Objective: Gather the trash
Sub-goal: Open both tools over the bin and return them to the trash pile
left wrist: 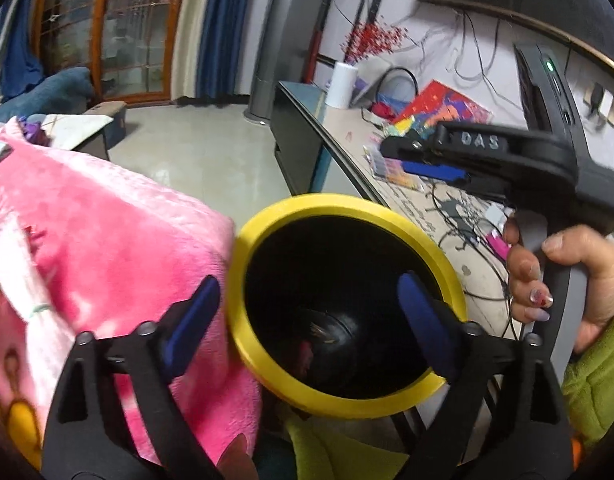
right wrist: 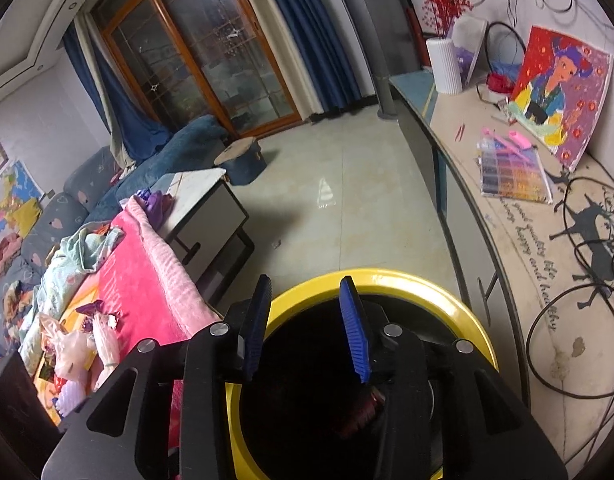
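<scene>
Both tools over the yellow-rimmed bin (left wrist: 347, 304) — left tool (left wrist: 307, 320) spread wide, empty; right tool (right wrist: 307, 328) part open, empty too. Something reddish, maybe trash (right wrist: 361, 412), lies inside. Next, swing left to the wrappers (right wrist: 95, 320) on the pink blanket (right wrist: 147, 280) — approach low, pinch one piece.

1. A home living room — a blue sofa (right wrist: 107, 184) stands before a wood-framed glass door (right wrist: 211, 60) hung with blue curtains (right wrist: 307, 36).
2. A low coffee table (right wrist: 211, 204) stands on the pale tiled floor (right wrist: 347, 200).
3. A long sideboard (right wrist: 519, 216) carries a white vase (right wrist: 443, 65), a colourful bead picture (right wrist: 559, 88) and loose cables (right wrist: 587, 264) — everyday household clutter.
</scene>
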Demonstrator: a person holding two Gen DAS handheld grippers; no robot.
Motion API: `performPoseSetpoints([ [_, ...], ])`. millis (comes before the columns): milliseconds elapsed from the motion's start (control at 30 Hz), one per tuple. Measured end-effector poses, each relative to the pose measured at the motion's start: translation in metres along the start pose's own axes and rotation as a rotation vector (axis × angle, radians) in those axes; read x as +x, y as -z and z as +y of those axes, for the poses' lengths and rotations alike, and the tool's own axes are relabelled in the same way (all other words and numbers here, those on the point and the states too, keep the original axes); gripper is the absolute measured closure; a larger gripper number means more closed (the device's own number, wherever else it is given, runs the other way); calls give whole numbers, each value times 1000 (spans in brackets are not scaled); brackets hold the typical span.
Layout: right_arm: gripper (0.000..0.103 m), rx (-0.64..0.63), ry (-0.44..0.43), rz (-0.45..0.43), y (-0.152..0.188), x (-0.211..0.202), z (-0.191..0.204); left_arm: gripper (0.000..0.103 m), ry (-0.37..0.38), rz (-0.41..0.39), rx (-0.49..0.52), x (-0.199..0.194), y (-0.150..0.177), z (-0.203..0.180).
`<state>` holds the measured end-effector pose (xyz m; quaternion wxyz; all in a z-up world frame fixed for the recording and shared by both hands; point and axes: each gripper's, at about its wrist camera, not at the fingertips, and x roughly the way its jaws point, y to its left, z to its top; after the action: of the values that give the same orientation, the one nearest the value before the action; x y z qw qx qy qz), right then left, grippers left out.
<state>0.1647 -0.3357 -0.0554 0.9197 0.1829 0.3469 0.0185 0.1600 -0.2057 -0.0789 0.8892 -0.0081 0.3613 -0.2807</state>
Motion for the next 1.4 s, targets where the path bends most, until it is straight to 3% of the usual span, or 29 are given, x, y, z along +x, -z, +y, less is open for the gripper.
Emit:
performPoseSetpoints([
  [133, 61, -40, 4, -56, -2, -11, 14, 11, -36, -51, -31, -21, -4, 14],
  [533, 56, -167, -91, -108, 7, -37, 76, 11, -187, -210, -84, -83, -15, 46],
  [967, 53, -282, -183, -127, 25, -58, 134, 11, -298, -291, -151, -140, -1, 86],
  [1400, 52, -392, -265, -68, 59, -59, 190, 11, -390, -336, -231, -181, 15, 121],
])
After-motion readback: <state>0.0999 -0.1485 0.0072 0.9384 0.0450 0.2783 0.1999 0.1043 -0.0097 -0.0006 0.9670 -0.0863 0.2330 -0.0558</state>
